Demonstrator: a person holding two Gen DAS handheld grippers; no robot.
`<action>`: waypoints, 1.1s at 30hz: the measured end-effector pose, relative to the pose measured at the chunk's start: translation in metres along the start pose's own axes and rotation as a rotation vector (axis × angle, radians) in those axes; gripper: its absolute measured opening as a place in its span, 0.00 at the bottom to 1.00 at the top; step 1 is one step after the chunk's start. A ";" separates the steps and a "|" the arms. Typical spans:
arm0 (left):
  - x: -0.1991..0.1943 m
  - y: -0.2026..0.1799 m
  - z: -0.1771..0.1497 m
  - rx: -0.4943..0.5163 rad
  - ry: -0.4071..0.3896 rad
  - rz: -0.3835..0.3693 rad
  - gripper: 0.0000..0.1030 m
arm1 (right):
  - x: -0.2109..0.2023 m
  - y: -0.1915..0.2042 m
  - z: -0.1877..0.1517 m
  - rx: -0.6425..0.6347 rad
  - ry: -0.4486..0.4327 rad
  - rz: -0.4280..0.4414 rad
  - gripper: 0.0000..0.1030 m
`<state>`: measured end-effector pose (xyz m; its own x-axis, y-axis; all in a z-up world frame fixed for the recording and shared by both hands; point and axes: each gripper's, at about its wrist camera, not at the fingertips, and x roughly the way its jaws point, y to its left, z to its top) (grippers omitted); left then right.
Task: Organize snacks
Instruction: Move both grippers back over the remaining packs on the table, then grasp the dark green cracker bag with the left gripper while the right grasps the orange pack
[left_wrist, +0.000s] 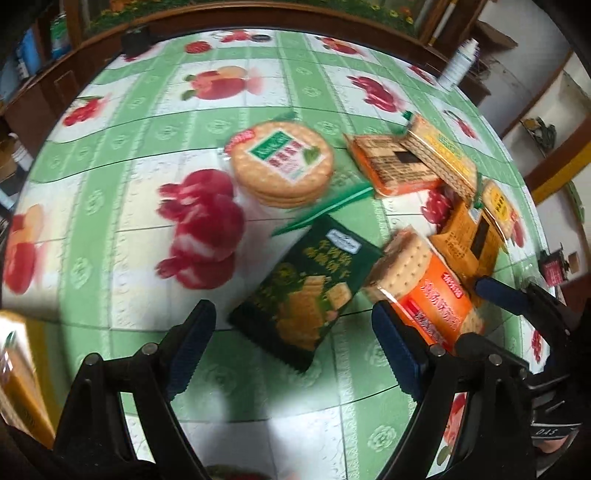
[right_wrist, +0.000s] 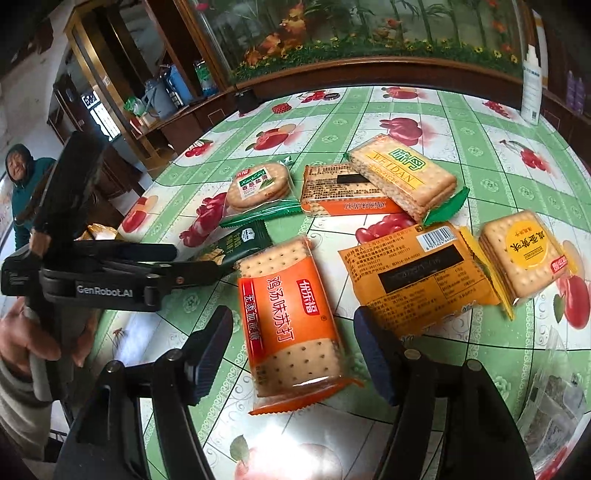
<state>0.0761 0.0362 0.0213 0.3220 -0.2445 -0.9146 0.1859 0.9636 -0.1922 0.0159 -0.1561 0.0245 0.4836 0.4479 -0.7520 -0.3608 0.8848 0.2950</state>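
Observation:
Several cracker packs lie on the fruit-print tablecloth (left_wrist: 122, 206). My left gripper (left_wrist: 295, 332) points down, open, with a dark green packet (left_wrist: 306, 291) lying between its fingers, untouched. In the right wrist view the left gripper (right_wrist: 192, 262) reaches over that green packet (right_wrist: 240, 243). My right gripper (right_wrist: 291, 354) straddles an orange soda-cracker pack (right_wrist: 291, 325) flat on the table; a gap shows at each pad, so it is open. Beyond lie a round-cracker pack (right_wrist: 258, 184), an orange pack face down (right_wrist: 343, 192), a yellow WEIDAN pack (right_wrist: 402, 177), an orange-yellow pack (right_wrist: 417, 273) and a square-cracker pack (right_wrist: 524, 251).
A white spray bottle (right_wrist: 532, 85) stands at the far right table edge. A clear bag (right_wrist: 554, 398) lies near right. A yellow box (left_wrist: 18, 369) sits at the near left. A person (right_wrist: 22, 177) stands left of the table. A black object (right_wrist: 245, 99) sits at the far edge.

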 end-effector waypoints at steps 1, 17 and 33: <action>0.002 -0.001 0.002 0.003 0.004 -0.012 0.84 | 0.001 0.000 0.000 -0.004 0.004 -0.001 0.67; 0.008 -0.012 0.007 0.147 0.001 0.002 0.65 | 0.016 0.016 0.002 -0.087 0.033 -0.046 0.70; 0.002 -0.019 -0.012 0.177 -0.022 0.080 0.48 | 0.026 0.031 -0.005 -0.149 0.035 -0.125 0.52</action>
<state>0.0619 0.0191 0.0186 0.3620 -0.1722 -0.9161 0.3185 0.9465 -0.0520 0.0132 -0.1173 0.0113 0.5047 0.3284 -0.7984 -0.4152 0.9032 0.1091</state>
